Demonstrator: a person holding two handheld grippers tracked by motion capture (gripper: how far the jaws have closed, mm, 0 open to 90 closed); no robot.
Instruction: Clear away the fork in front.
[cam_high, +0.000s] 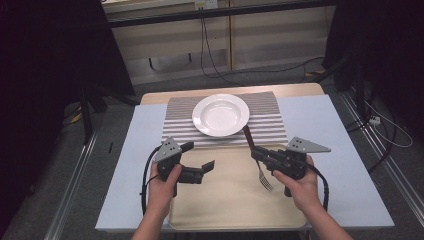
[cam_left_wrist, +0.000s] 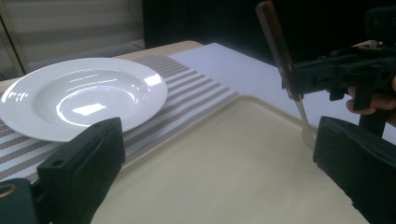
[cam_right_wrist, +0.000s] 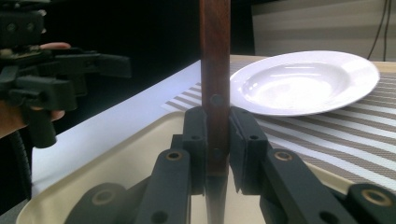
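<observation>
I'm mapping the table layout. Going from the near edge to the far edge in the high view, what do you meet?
Tray → fork held in the right gripper → striped mat → white plate.

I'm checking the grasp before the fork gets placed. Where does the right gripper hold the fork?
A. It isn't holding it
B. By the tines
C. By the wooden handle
C: the right gripper is clamped on the fork's brown wooden handle, tines hanging free over the tray.
</observation>
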